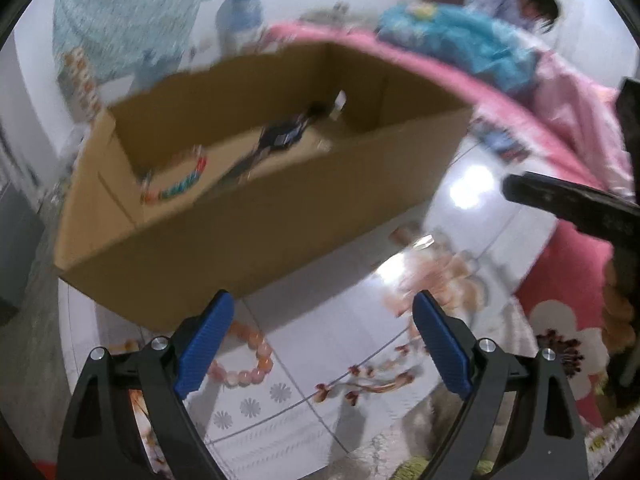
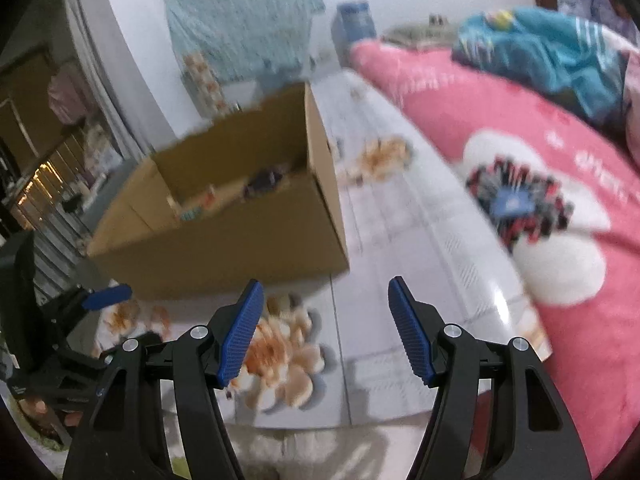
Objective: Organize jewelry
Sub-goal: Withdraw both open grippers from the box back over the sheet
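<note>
Brown cardboard makes the landmark here: an open cardboard box (image 1: pixel 256 216) stands on a glossy white floral sheet (image 1: pixel 320 360); inside the box, near its left end, lies a multicoloured bead bracelet (image 1: pixel 176 184), and further along its floor a dark bundle (image 1: pixel 280 136), too blurred to name; in front of the box, just beside its near wall, a peach bead bracelet (image 1: pixel 248 360) rests on the sheet, partly hidden behind a blue pad; to the right of that, still in front of the box, lies a strand of dark red and pale beads (image 1: pixel 368 380).

The left gripper (image 1: pixel 324 344) hangs in front of the box's near wall, its jaws spread wide with nothing between them, the blue pads (image 1: pixel 204 344) clear of the peach bracelet; the right gripper (image 2: pixel 326 328) is off the box's right corner, jaws well apart and empty, above an orange flower print on the sheet.

To the right of the box runs a pink blanket (image 2: pixel 520 120) with a white flower; beyond it a teal garment (image 2: pixel 560 52) lies heaped; behind the box a pale blue cloth (image 2: pixel 240 20) hangs on the wall.
</note>
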The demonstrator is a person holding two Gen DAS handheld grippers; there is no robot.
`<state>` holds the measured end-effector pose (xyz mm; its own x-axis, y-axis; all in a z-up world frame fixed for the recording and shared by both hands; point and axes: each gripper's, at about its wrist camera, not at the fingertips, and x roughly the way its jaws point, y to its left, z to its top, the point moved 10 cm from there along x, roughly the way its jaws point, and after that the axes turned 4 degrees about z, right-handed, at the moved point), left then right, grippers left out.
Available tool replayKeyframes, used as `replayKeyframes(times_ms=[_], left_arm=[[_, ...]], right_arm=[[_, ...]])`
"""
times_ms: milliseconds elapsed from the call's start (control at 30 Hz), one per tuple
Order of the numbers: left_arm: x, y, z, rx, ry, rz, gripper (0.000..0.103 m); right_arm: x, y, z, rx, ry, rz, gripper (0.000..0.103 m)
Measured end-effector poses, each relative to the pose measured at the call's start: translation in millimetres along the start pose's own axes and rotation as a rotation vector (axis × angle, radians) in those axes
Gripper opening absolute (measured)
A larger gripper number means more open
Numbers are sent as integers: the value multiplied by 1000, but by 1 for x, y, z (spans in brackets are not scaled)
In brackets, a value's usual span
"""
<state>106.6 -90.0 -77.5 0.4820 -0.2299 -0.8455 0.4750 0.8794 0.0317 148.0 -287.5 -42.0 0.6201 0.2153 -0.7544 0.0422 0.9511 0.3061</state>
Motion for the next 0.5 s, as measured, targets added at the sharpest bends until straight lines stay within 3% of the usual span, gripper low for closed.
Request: replayKeyframes(times_ms=[167, 500], left_arm=[[22, -1, -9, -33, 81, 19, 89], [36, -6, -27, -7, 133, 47, 89]], right_arm=[[15, 1, -20, 25, 77, 8, 62], [23, 7, -25, 18, 119, 19, 66]])
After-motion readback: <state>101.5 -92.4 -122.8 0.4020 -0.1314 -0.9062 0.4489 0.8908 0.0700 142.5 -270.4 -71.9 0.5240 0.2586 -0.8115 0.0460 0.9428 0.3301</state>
